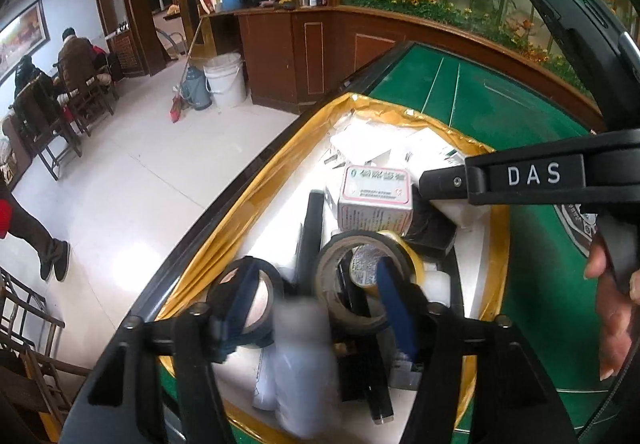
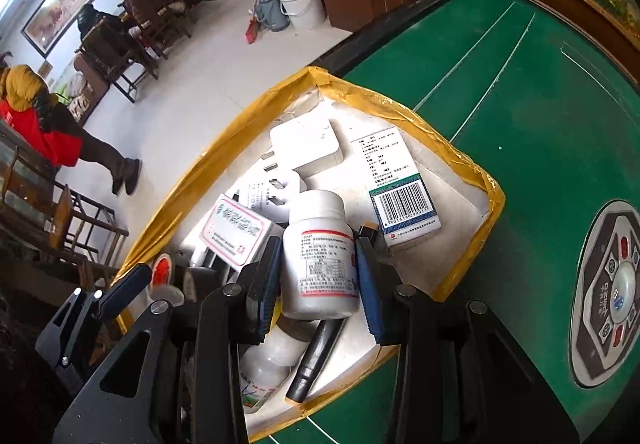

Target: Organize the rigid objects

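A white box with a yellow-taped rim (image 2: 224, 140) stands on the green table (image 2: 540, 124), filled with small items. My right gripper (image 2: 318, 284) is shut on a white pill bottle (image 2: 320, 256), held upright over the box with both blue pads against its sides. My left gripper (image 1: 316, 308) stands open over the box's near end. A blurred white bottle (image 1: 304, 360) lies between its fingers, clear of both pads. Under it are two tape rolls (image 1: 360, 284) and a pink-bordered medicine carton (image 1: 374, 196). A white charger (image 2: 308, 144) and a barcode carton (image 2: 396, 180) lie at the far end.
The box sits by the table's dark edge (image 1: 224, 200), with tiled floor beyond. A round control panel (image 2: 608, 292) is set into the table at the right. A person (image 2: 60, 140) walks at the left. Wooden chairs (image 2: 80, 220) stand close by, and seated people (image 2: 136, 0) are farther back.
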Motion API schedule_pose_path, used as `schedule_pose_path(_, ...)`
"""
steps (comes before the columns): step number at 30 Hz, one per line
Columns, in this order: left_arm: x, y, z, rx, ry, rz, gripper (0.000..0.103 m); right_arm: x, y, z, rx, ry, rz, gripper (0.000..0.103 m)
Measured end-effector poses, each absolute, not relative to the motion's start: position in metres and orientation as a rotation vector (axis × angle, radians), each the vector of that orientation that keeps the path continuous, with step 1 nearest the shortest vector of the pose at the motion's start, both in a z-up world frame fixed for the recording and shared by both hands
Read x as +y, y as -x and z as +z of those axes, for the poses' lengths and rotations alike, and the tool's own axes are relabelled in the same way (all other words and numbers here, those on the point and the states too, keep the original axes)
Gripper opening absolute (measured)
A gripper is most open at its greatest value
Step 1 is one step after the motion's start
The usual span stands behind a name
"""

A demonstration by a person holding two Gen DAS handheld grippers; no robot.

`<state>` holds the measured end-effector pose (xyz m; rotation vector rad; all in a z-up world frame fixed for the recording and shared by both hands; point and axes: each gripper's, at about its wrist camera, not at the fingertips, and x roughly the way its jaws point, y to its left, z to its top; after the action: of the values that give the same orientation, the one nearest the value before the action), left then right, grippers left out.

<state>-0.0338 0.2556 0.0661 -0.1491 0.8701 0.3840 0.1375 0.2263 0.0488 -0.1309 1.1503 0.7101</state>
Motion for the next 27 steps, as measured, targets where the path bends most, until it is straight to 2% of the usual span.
schedule_pose_path(3, 0.251, 0.035, 0.075, 0.846, 0.128, 0.385, 0.066, 0.222, -0.133, 0.054, 1.133, 0.137, 0.714, 0.041)
schedule_pose_path(6, 0.246, 0.034, 0.083, 0.825, 0.114, 0.38, 0.07, 0.219, -0.13, 0.058, 1.12, 0.133, 0.723, 0.049)
schedule_pose_path(27, 0.226, 0.051, 0.099, 0.757, 0.041, 0.416, 0.074, 0.205, -0.104, 0.077, 1.081, 0.103, 0.744, 0.049)
